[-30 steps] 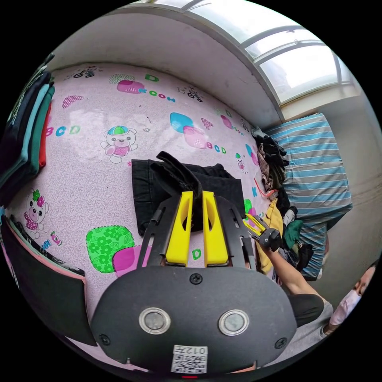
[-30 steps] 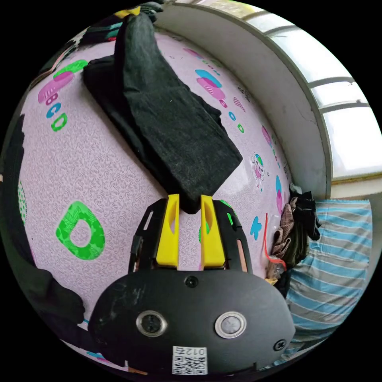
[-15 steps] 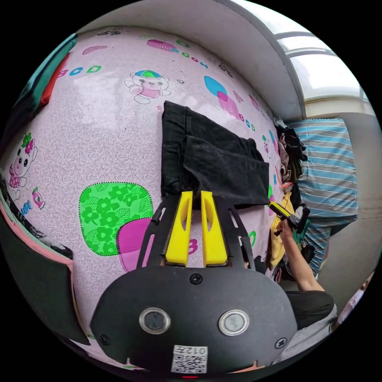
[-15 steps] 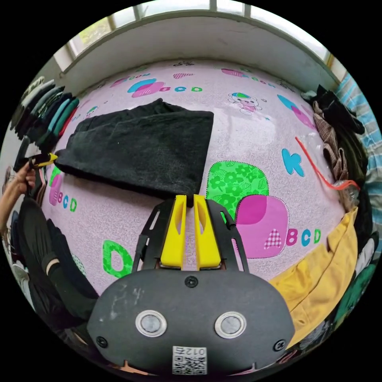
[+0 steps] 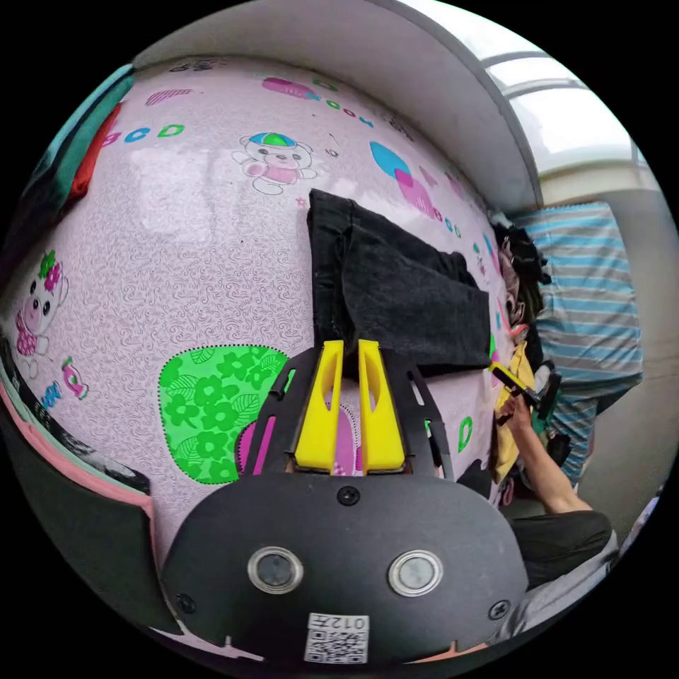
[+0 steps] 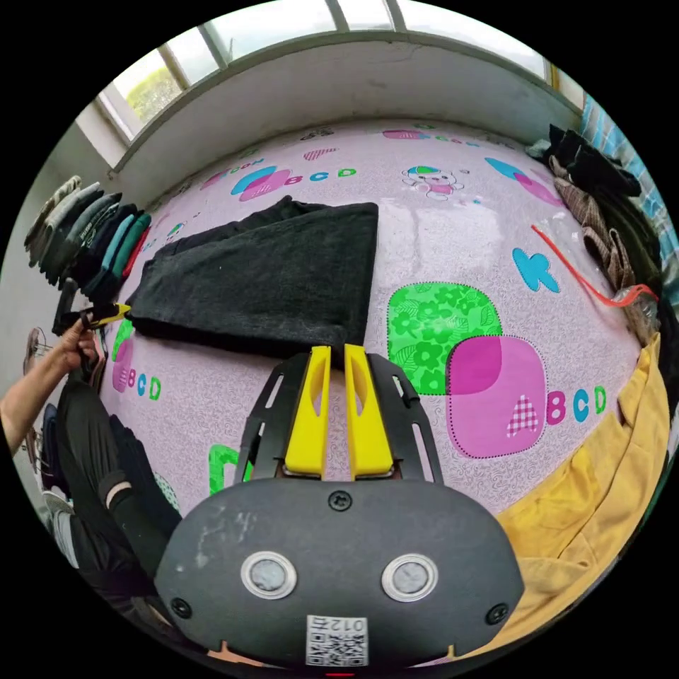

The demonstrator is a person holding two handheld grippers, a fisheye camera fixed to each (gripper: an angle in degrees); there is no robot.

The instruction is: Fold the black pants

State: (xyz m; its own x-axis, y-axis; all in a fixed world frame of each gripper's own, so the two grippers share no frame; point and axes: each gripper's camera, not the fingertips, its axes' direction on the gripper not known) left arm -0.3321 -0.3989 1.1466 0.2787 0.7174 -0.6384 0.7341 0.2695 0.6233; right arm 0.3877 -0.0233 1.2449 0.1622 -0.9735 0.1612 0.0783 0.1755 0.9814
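Note:
The black pants (image 5: 407, 297) (image 6: 269, 283) lie folded flat on the pink cartoon-print mat (image 5: 177, 247) (image 6: 453, 233), one layer laid over the other. My left gripper (image 5: 349, 344) sits at the pants' near corner, its yellow jaws close together with dark cloth between the tips. My right gripper (image 6: 337, 349) is at the opposite near corner, jaws likewise pinched on the pants' edge. In each view the other gripper shows in a person's hand at the far corner: the right one (image 5: 511, 377) and the left one (image 6: 106, 312).
A stack of folded clothes (image 6: 88, 233) (image 5: 74, 152) stands at one end of the mat. Unfolded clothes (image 6: 598, 191) (image 5: 516, 276) are piled at the other end, beside striped bedding (image 5: 587, 297). A yellow garment (image 6: 587, 509) lies near the front edge.
The lifted layer of the pants has come down flat onto the lower layer. Both grippers have sunk to the mat with their corners, still pinched on the cloth.

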